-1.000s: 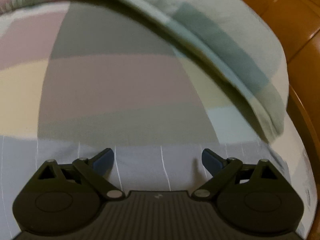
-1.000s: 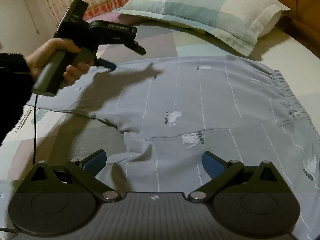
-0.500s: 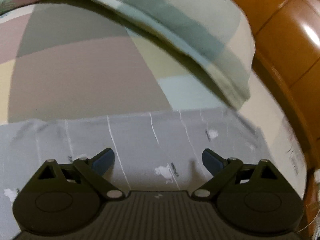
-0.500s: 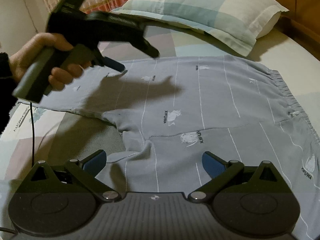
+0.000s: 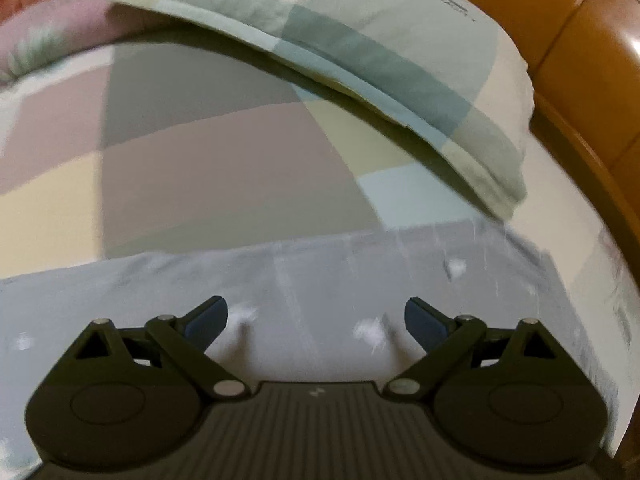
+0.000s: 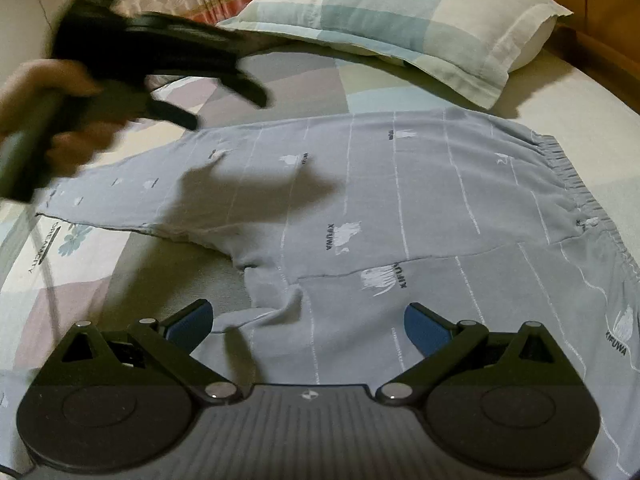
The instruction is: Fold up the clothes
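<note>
Directly ahead of the right gripper [image 6: 308, 322] the grey trousers [image 6: 400, 200] lie spread flat on the bed sheet [image 6: 72, 280], elastic waistband [image 6: 576, 184] to its right, one leg running away left. Both sets of tongs stand apart and grip nothing. The left gripper [image 5: 316, 320], blurred, hovers above the far leg. Judged step: approach for the first fold. Pinch only at an edge or hem; the thin, limp, striped cloth will slide and bunch. Beyond the trousers rests a soft checked pillow [image 6: 400, 20].
</note>
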The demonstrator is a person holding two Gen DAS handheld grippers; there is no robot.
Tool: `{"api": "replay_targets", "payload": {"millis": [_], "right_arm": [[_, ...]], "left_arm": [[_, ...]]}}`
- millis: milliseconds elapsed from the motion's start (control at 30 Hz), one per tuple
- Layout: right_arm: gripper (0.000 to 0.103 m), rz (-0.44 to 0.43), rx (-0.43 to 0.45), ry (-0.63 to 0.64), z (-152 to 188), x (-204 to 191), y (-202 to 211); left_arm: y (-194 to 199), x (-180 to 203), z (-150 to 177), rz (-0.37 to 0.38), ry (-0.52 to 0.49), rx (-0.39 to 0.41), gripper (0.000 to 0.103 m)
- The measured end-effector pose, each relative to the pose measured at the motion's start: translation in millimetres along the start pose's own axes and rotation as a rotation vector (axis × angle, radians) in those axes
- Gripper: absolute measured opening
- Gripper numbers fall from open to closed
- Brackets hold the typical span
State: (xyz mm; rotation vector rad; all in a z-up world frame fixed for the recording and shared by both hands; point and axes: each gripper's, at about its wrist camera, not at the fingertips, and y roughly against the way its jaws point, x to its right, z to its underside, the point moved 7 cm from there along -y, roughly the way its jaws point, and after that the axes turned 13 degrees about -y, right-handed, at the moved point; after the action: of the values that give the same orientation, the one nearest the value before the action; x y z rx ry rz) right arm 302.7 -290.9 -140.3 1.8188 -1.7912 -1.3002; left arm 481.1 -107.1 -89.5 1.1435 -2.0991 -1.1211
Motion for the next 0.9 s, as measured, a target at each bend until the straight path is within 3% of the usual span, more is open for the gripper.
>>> {"api": "replay_targets", "payload": {"millis": [200, 467, 700, 767, 900], "right_arm": [[0.103, -0.021, 0.021, 0.026, -3.3, -17.3, 17.0], [0.103, 0.047, 0.039, 0.097, 28.5, -4.6, 68.4], [0.103, 0.137, -0.012, 0.167, 86.1, 16.7, 70.2], [0.103, 0.17, -0.022, 0.205, 100.7, 17.8, 65.6], [0.103, 0.151, 0.023, 0.194, 111.2, 22.7, 73.0]], "left_arm": [[79.5, -15.2, 45.7, -0.07, -0.028, -0.029, 0.095], [142.9, 23.1, 161.4, -0.113, -0.065, -0.036, 0.095], [150.0, 73.8, 262.3, -0.246, -0.127, 0.052, 0.096], [141.2, 79.0, 281.6, -0.257, -0.095, 0.042, 0.096], [127.5, 87.1, 312.8, -0.307, -0.078, 0.014, 0.096]]}}
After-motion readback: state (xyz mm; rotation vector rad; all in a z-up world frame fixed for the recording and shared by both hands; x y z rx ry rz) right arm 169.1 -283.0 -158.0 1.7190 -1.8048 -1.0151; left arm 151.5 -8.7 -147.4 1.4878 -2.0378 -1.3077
